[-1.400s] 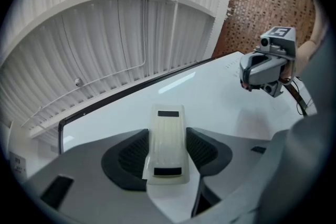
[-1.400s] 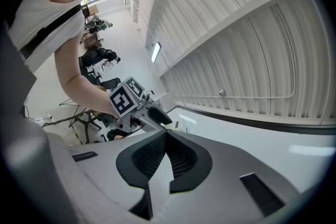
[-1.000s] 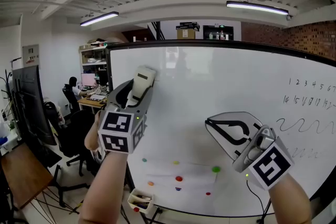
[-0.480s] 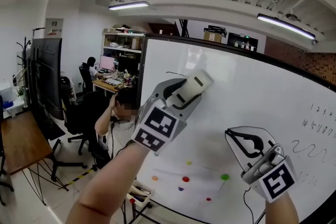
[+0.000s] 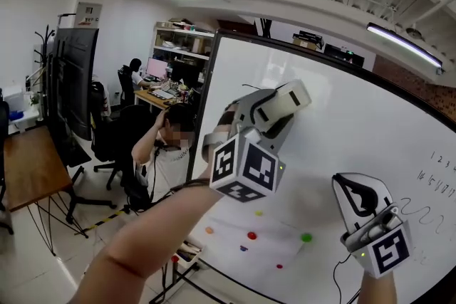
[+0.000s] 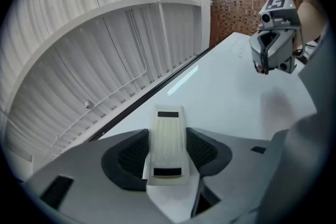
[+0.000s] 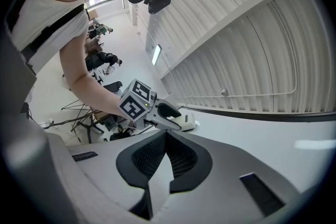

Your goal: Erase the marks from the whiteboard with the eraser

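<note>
The whiteboard runs out of the head view at 3 and 5 o'clock, carrying off the tail of the handwritten marks at 4 o'clock, which are too small to read. Whether the eraser touches the board cannot be told from either view that shows it. In the left gripper view, the arm behind the right gripper at 2 o'clock is cut off by the dark rim.
</note>
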Demonstrator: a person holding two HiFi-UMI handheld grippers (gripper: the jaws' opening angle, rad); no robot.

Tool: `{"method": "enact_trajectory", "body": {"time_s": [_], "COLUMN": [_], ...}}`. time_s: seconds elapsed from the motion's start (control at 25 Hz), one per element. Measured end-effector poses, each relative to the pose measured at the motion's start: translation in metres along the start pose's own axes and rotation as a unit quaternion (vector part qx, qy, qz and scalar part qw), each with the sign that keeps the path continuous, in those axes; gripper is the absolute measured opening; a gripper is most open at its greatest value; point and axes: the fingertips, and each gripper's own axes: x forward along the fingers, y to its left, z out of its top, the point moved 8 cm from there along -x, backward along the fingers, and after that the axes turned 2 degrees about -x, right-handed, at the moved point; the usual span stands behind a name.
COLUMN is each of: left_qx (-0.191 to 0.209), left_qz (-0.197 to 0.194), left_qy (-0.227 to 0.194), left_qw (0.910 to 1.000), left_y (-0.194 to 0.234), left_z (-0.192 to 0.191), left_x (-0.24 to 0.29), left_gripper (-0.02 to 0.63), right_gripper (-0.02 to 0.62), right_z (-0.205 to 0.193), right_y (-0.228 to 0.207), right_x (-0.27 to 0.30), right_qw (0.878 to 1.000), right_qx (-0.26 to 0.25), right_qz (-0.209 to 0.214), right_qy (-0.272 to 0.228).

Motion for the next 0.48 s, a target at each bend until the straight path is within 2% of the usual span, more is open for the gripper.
{"method": "enact_trajectory", "body": {"time_s": [0.12,0.2,0.24,0.36,0.44,0.48], "left_qx": [0.009,0.025,0.017,-0.043,-0.071,-0.072], "left_qz": [-0.076,-0.087,-0.083,-0.047,0.003,0.034], "left_qy": [-0.023,-0.022,-0.018,-0.005,0.010,0.017], "left_qw": [0.9968,0.9957,0.9962,0.9980,0.9974,0.9967], "left_y": [-0.016,-0.019,-0.016,0.012,0.035,0.045], "left_z": [0.005,0.004,0.003,-0.013,-0.029,-0.035], "left_x": [-0.004,-0.003,-0.003,-0.008,-0.013,-0.013], "left_gripper": [0.245,0.252,0.252,0.252,0.252,0.252], "right_gripper": [0.014,0.014,0.014,0.014,0.014,0.014], "right_z": [0.006,0.009,0.010,0.012,0.010,0.008], "right_y": [-0.001,0.001,0.004,0.016,0.019,0.016], "right_x": [0.006,0.011,0.012,0.012,0.009,0.009], "right_qw": [1.000,1.000,1.000,1.000,0.999,0.999], "right_qx": [0.000,-0.005,-0.008,-0.014,-0.019,-0.024], "right_qz": [0.005,0.013,0.017,0.024,0.021,0.018], "right_qy": [-0.012,-0.018,-0.018,-0.001,0.019,0.026]}}
